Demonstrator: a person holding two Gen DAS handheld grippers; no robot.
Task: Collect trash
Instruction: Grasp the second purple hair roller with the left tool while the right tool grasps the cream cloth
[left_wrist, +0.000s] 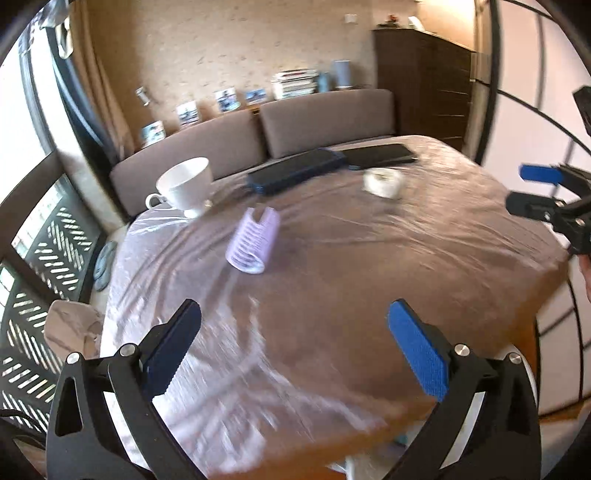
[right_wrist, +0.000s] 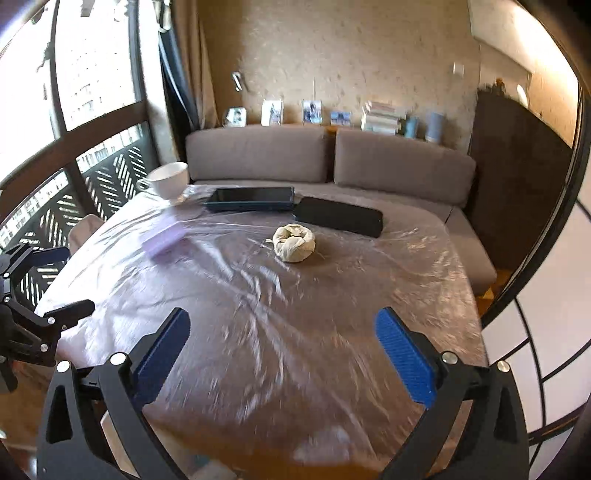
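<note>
Ahead of the wide-open, empty right claw (right_wrist: 280, 354), the crumpled paper wad (right_wrist: 294, 243) looked light and soft; pinching across its middle seemed best. The left claw (left_wrist: 295, 347) also stood open and empty.

Home living room: grey sofa (right_wrist: 328, 162), framed photos (right_wrist: 271, 112), stacked books (right_wrist: 382, 116), teacup (left_wrist: 186, 186) on table (right_wrist: 332, 302).

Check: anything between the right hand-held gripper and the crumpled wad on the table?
Nothing visible. The right hand-held gripper is open and empty, with only bare plastic sheet between it and the crumpled wad. The dark phone lies beyond the wad.
</note>
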